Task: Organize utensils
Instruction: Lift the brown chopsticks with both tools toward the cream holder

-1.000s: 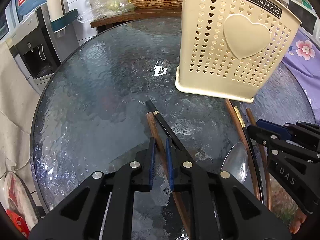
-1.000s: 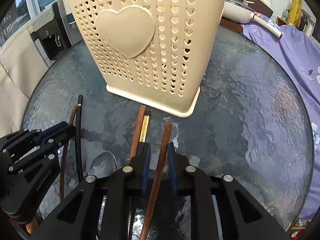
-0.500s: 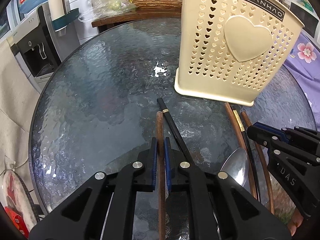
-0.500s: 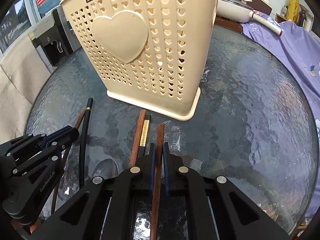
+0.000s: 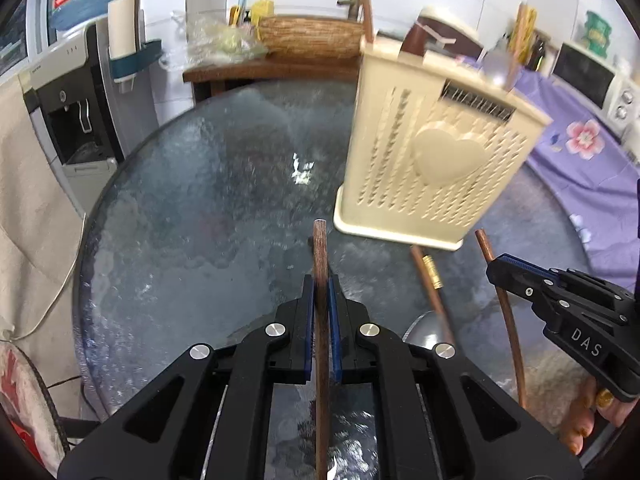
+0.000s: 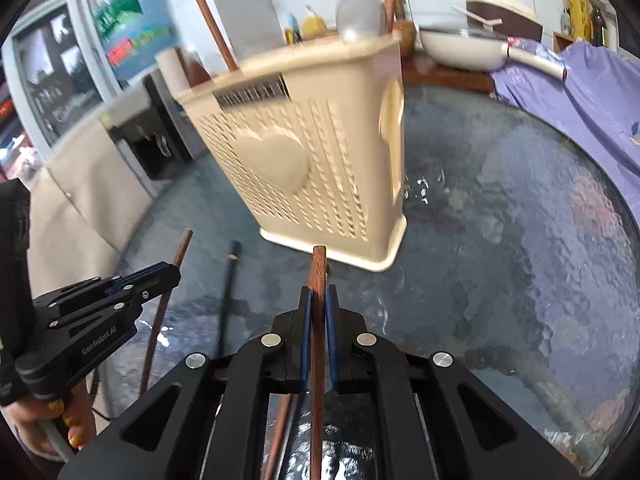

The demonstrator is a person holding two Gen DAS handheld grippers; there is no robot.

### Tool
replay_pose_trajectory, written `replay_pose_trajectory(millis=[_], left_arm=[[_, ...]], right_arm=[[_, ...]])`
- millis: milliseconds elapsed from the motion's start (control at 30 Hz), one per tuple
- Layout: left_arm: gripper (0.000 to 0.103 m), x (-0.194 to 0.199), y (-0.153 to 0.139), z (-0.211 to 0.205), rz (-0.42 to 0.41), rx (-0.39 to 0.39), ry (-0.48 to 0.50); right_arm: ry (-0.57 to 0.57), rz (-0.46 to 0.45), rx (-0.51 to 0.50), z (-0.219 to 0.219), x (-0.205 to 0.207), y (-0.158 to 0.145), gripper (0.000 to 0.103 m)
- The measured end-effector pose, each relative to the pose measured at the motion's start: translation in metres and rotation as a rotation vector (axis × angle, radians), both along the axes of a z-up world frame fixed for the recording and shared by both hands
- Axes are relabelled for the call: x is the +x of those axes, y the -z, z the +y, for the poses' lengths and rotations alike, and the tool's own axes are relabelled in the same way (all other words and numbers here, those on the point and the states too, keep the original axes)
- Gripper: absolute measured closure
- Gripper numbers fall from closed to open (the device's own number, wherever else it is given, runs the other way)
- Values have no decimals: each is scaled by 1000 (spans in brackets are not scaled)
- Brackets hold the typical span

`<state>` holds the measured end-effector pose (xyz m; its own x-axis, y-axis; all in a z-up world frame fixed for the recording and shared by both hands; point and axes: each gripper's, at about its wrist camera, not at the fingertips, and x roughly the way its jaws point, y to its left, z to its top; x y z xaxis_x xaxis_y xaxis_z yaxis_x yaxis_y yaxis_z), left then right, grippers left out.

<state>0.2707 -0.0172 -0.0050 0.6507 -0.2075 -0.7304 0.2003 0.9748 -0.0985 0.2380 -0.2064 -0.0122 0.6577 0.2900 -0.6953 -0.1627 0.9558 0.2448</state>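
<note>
Left wrist view: my left gripper (image 5: 320,304) is clamped on a brown chopstick (image 5: 319,256), pads closed flat against its shaft, tip projecting forward toward the holder (image 5: 432,168). Right wrist view: my right gripper (image 6: 318,312) pinches a second chopstick (image 6: 319,276) the same way. Gripping mid-shaft leaves a free end to lead into the holder, I judge. Remaining on the glass table (image 5: 192,216): a gold-banded chopstick (image 5: 430,280) and a spoon (image 5: 424,328), lying between the grippers; a black chopstick (image 6: 230,280) lies near. The holder stands upright just beyond, already carrying utensils.
</note>
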Motion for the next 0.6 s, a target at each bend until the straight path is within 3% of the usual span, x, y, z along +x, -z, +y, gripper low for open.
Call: replay_pose_trajectory(millis=[200,600], left_arm=[[96,-21,-38,1,-86,-28,35],[96,-68,-89,4,-211,-51,93]], right_arm=[[-36,-96,56,-7,-21,-35,96],[-131,-230,28,-13,-69,-82,96]])
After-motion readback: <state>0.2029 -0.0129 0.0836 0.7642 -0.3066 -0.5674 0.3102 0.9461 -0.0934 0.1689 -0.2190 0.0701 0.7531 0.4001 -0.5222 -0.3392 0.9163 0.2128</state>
